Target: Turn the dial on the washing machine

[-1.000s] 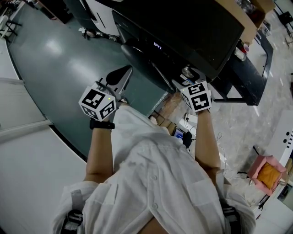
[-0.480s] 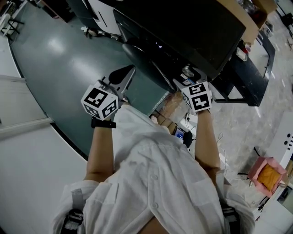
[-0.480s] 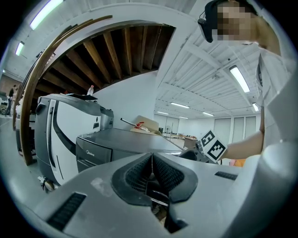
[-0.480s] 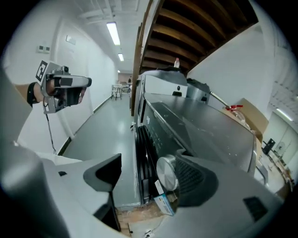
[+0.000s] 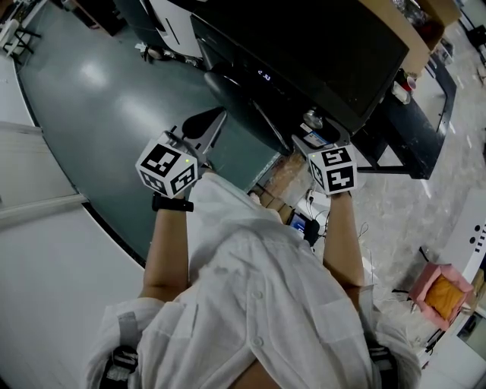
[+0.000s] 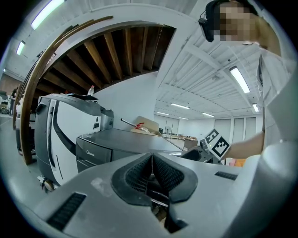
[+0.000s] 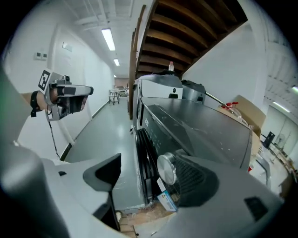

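Note:
The dark washing machine (image 5: 304, 45) fills the top of the head view, its lit display facing the green floor. Its silver dial (image 5: 310, 118) sits at the front panel's right end. My right gripper (image 5: 312, 134) is at the dial with its jaws open. In the right gripper view the dial (image 7: 166, 168) lies between the jaws, close against the right-hand pad (image 7: 198, 179) and far from the left-hand one. My left gripper (image 5: 206, 123) hangs off to the left over the floor, shut on nothing; its ribbed pads (image 6: 139, 174) meet.
A cardboard box (image 5: 395, 23) lies on the machine's top. A black shelf frame (image 5: 410, 129) stands to the machine's right. Cables and a small blue box (image 5: 298, 222) lie on the floor below the dial. A pink bag (image 5: 440, 289) sits at the lower right. A white machine (image 6: 60, 130) stands further along.
My right gripper has drawn back a little from the front panel, toward my body. The left gripper has barely shifted.

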Action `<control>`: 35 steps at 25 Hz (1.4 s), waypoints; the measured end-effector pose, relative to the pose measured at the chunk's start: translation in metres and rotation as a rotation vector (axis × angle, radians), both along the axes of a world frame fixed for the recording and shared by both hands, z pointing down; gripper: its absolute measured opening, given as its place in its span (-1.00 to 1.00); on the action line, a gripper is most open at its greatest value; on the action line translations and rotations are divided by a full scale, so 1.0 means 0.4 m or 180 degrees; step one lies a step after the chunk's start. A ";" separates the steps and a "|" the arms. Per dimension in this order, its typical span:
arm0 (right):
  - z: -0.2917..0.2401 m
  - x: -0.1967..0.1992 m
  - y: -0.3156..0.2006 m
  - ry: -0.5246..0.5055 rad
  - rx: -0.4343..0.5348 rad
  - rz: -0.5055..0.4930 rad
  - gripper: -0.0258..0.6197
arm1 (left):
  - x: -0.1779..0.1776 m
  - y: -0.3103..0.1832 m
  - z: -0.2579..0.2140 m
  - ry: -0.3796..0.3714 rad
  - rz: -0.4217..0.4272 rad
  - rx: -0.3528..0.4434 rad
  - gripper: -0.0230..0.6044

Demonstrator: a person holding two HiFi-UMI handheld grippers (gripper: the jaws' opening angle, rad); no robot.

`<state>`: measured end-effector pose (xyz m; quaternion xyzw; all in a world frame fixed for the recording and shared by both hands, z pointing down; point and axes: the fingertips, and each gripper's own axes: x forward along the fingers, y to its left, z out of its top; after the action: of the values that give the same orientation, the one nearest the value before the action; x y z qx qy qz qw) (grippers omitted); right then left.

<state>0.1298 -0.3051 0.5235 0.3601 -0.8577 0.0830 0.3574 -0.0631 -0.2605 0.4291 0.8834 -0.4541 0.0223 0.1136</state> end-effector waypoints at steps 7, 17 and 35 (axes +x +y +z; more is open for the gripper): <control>0.061 0.033 0.006 0.0033 -0.0103 0.0204 0.21 | -0.002 0.013 0.009 -0.0011 -0.0014 -0.0035 -0.87; -0.046 0.024 0.043 -0.0698 0.0175 0.0177 -0.26 | -0.013 0.010 -0.002 -0.0024 -0.0060 0.0001 -0.87; -0.148 0.104 0.024 -0.0985 0.0756 0.0452 -0.92 | -0.024 0.022 -0.002 -0.0123 -0.0110 -0.0027 -0.87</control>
<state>0.1712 -0.2955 0.4643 0.4423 -0.8786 0.0606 0.1696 -0.0726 -0.2516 0.4282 0.8743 -0.4713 0.0393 0.1089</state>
